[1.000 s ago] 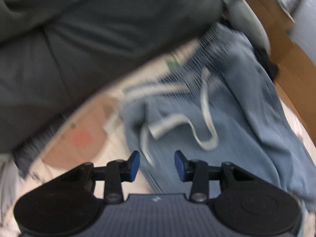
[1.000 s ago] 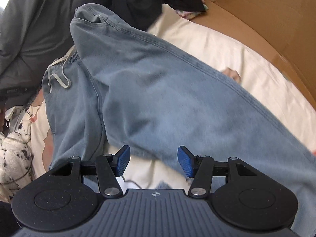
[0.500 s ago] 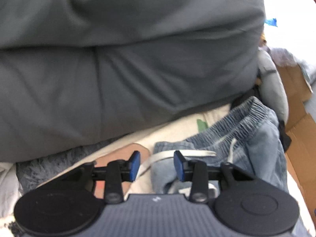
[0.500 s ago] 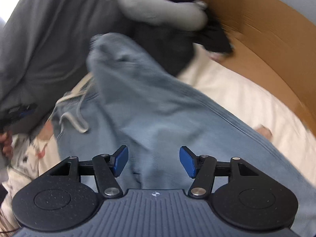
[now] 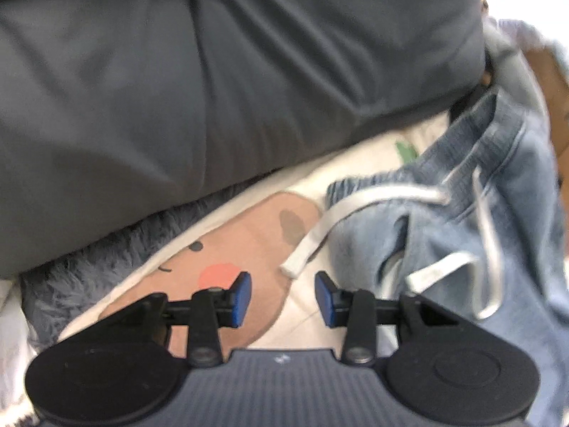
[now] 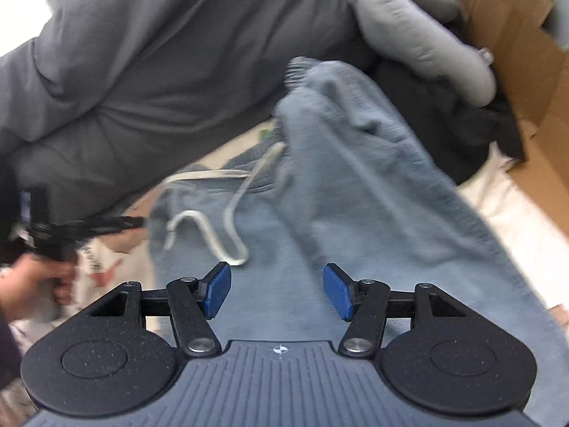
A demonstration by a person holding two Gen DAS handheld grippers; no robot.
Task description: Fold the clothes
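Jeans (image 6: 355, 192), light blue, crumpled, white drawstring (image 5: 373, 199) loose

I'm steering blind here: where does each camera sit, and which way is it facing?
Left wrist: on the left gripper, open, facing the jeans' waistband, drawstring and dark grey duvet.
Right wrist: on the right gripper, open above the jeans, facing the cardboard box; the left hand shows.
Shared: jeans, drawstring, duvet.

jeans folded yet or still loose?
Loose. The blue jeans lie rumpled on the bed sheet, waistband bunched, drawstring trailing out. Both hand-held grippers, left and right, are open, holding nothing.
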